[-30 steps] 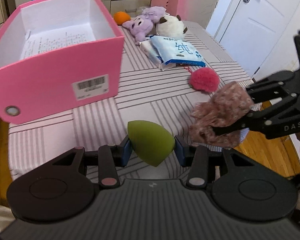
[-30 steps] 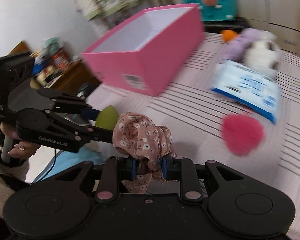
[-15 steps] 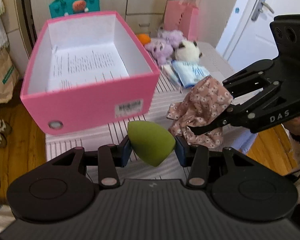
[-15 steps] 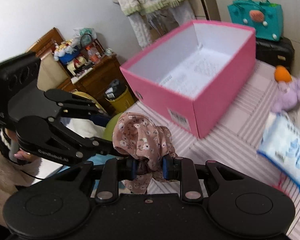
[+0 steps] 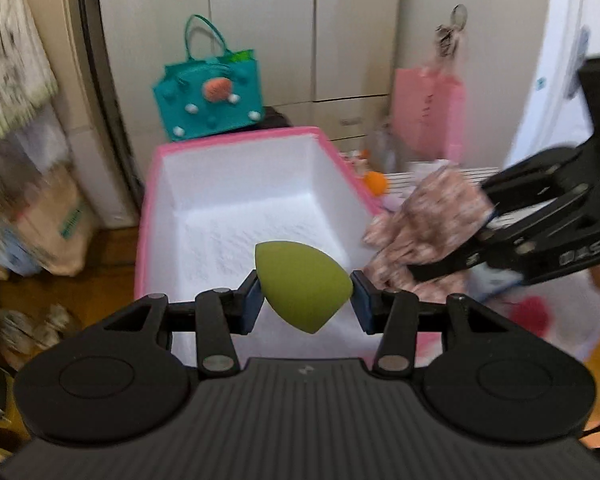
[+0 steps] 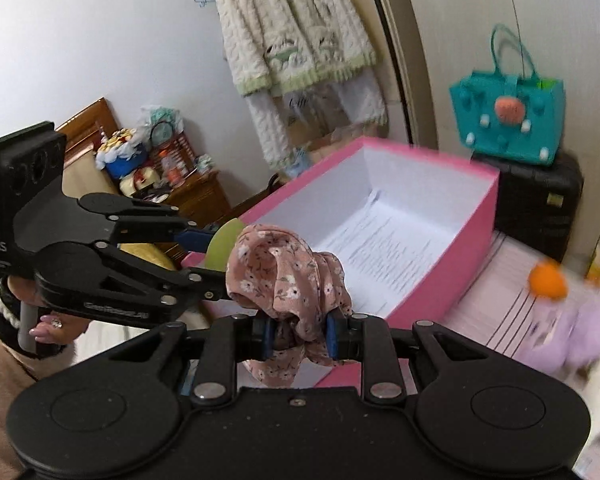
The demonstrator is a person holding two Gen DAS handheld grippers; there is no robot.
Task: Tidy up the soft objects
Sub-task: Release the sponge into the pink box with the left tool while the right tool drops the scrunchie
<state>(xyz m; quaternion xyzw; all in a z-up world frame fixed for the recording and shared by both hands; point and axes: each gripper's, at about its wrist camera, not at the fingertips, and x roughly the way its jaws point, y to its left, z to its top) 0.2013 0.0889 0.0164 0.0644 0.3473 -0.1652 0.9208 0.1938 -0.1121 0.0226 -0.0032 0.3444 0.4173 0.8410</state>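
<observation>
Left gripper (image 5: 305, 303) has its jaws clamped on an olive-green teardrop makeup sponge (image 5: 302, 285), held right above the open pink cardboard box (image 5: 342, 162). Right gripper (image 6: 298, 338) is pinching a bunched pink floral fabric scrunchie (image 6: 288, 278), hovering just beside the box's near rim.

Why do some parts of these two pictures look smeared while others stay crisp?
Left wrist view: the green sponge is sharp, the teal bag and floral cloth streak with motion blur. Right wrist view: the cloth is crisp, the orange ball smears; fisheye bends the edges.
</observation>
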